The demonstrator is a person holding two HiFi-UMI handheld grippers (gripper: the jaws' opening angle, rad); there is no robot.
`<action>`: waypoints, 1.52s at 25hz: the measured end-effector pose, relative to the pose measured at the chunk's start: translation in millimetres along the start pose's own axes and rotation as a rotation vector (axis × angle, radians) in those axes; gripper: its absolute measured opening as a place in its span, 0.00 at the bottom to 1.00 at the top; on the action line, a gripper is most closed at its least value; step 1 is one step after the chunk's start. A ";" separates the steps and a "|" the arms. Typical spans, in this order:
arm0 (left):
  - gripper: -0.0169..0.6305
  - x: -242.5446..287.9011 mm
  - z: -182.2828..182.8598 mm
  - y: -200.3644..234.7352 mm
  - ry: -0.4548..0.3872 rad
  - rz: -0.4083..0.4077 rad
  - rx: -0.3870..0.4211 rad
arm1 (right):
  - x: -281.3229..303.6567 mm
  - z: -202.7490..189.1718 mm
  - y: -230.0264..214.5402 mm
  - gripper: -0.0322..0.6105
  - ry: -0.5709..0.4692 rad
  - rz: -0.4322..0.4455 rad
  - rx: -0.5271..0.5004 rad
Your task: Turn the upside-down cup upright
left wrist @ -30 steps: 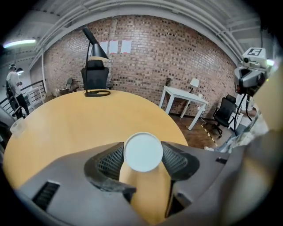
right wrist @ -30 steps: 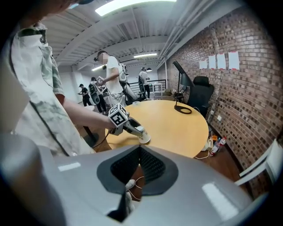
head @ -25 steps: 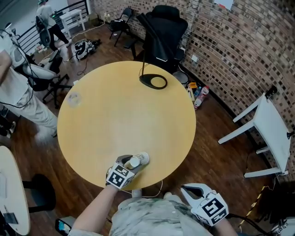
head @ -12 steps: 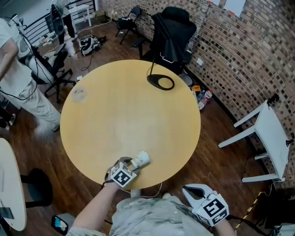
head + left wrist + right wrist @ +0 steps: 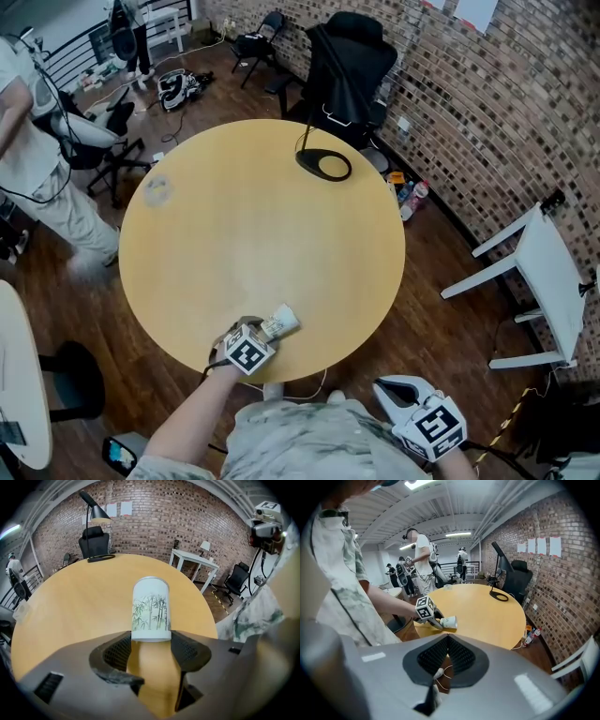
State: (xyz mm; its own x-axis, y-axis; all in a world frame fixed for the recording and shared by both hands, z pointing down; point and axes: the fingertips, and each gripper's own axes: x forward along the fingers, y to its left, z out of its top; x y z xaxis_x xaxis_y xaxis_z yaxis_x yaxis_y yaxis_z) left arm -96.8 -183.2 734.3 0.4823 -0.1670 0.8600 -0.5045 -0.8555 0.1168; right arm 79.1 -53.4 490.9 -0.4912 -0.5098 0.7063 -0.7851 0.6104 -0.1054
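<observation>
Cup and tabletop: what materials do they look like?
The cup looks like paper: matte white, printed bamboo pattern, thin wall; ceramic not ruled out. The table looks like laminate or veneer: smooth tan top, even colour, no visible grain.

The room had a brick wall (image 5: 487,103) along one side, a dark wood floor (image 5: 441,309) and a big round tan table (image 5: 262,234) in the middle. A black lamp (image 5: 323,165) stood on its far edge, with a black office chair (image 5: 352,66) just behind and a white table (image 5: 553,281) off right.
</observation>
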 end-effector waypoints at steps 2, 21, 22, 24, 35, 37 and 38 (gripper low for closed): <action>0.45 -0.9 1.9 -1.0 0.001 0.000 0.002 | -3.6 -0.1 -1.8 0.05 0.000 -0.002 0.001; 0.61 3.7 69.3 -12.9 0.149 0.038 0.031 | -19.8 -15.9 -16.6 0.05 -0.018 0.017 0.015; 0.61 9.7 66.8 -13.4 0.179 0.037 0.032 | -21.5 -18.4 -18.3 0.05 -0.016 0.017 0.018; 0.61 18.6 61.5 -13.4 0.223 0.038 0.033 | -24.3 -23.2 -20.0 0.05 -0.011 0.017 0.022; 0.53 12.8 93.4 -7.3 -0.015 0.085 -0.019 | -30.0 -34.0 -31.4 0.05 0.007 0.010 0.028; 0.53 6.7 104.0 -5.5 -0.140 0.077 -0.065 | -27.8 -32.9 -29.5 0.05 0.013 0.014 0.022; 0.53 4.4 107.2 -4.3 -0.195 0.075 -0.080 | -26.9 -32.2 -28.4 0.05 0.017 0.017 0.019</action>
State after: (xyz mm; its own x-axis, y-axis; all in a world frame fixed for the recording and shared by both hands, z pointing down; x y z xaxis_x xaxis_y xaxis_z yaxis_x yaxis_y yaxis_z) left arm -15.8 -232.9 684.3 0.5665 -0.3270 0.7564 -0.5957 -0.7967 0.1017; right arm 126.8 -37.5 497.4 -0.4982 -0.4894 0.7158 -0.7839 0.6070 -0.1306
